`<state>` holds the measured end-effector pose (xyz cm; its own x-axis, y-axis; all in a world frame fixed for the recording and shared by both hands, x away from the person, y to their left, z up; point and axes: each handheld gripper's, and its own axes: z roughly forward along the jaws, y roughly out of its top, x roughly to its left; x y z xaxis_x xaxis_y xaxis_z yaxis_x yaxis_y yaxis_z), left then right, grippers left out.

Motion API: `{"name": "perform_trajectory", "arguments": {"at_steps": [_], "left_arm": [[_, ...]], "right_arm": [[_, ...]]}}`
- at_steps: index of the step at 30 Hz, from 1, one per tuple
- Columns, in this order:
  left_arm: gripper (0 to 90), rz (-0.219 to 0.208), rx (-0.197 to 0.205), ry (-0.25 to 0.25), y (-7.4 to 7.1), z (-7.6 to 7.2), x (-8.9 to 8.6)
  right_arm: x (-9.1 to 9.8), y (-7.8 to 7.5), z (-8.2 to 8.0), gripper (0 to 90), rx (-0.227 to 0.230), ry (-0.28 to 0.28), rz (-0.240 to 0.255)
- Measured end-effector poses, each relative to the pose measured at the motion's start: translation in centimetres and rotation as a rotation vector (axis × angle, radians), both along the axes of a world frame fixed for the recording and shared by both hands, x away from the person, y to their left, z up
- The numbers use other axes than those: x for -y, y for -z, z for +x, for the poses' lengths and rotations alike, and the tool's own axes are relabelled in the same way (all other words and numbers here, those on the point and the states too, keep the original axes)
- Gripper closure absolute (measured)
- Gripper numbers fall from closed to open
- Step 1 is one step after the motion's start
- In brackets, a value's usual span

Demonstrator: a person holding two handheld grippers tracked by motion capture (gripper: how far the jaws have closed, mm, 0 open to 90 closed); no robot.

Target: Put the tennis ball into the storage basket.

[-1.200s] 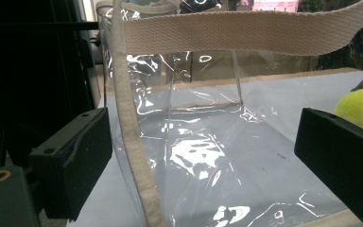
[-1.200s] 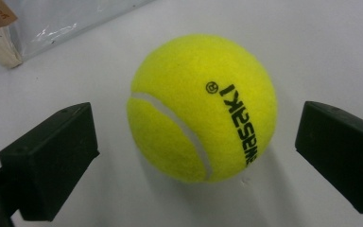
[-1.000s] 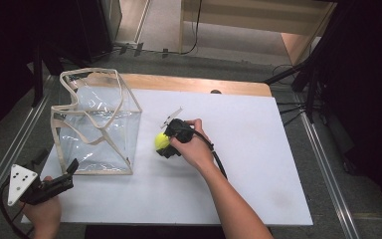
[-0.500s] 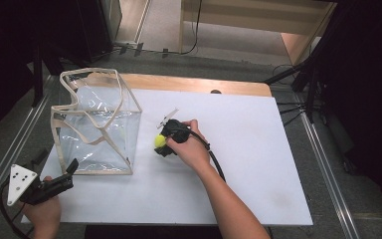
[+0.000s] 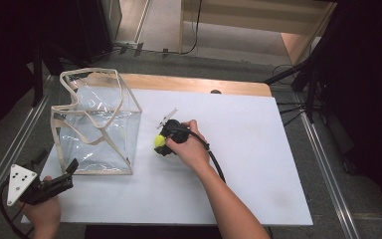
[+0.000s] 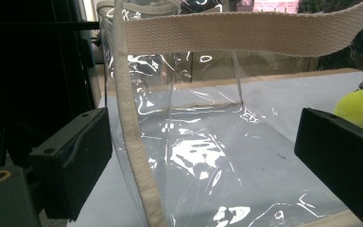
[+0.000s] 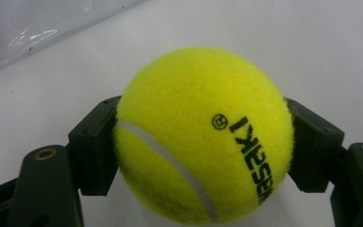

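Cable trails from the left gripper (image 5: 54,181), which sits at the near left corner of the table (image 5: 258,164), held in the person's left hand (image 5: 42,216) with its grey three-cornered plate on top. Its jaws stand released and wide apart, with nothing pressed between them; in the left gripper view (image 6: 203,156) they frame the near wall of the clear bag (image 6: 203,142), whose cream webbing edge runs down between them without touching either one.

That clear bag (image 5: 97,124) stands upright on the left part of the white table, just beyond the left gripper, its top open and its cream straps drooping over the rim. Through the plastic, the left gripper view also catches a patch of yellow at the far right.

Just to the right of the bag, apart from its wall, lies the tennis ball (image 5: 159,141), low over the table, though whether it rests there the pictures do not settle. The right gripper (image 5: 165,143) has just been closing its jaws and is now clenched on it: in the right gripper view (image 7: 203,142) the two black jaws press against opposite sides of the tennis ball (image 7: 203,137), which shows a white seam and black lettering. The person's right hand (image 5: 189,149) wraps the gripper's body, forearm reaching in from the near edge, the black cable curving back along it.
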<state>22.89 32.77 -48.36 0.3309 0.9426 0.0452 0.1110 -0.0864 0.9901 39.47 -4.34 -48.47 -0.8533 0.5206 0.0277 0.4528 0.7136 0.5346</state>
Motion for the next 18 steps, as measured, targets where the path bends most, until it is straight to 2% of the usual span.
{"name": "perform_trajectory", "arguments": {"at_steps": [5,10,13,15,18], "left_arm": [[5.3,-0.002,0.002,0.001,0.02,0.03,-0.01],[5.3,-0.002,0.002,0.001,0.02,0.03,-0.02],[5.3,-0.006,0.001,-0.001,0.02,0.02,-0.01],[5.3,-0.002,0.002,0.002,0.02,0.03,-0.03],[5.3,0.000,0.002,0.002,0.02,0.04,-0.05]], "right_arm": [[-0.09,-0.19,-0.12,23.5,-0.019,0.016,-0.005],[-0.37,-0.35,-0.04,23.6,-0.009,-0.006,0.002],[-0.57,-0.41,-0.13,23.6,-0.018,0.002,0.008],[-0.70,-0.46,-0.03,23.6,-0.006,-0.015,0.003],[-1.01,-0.63,-0.09,23.6,-0.017,-0.012,0.008]]}}
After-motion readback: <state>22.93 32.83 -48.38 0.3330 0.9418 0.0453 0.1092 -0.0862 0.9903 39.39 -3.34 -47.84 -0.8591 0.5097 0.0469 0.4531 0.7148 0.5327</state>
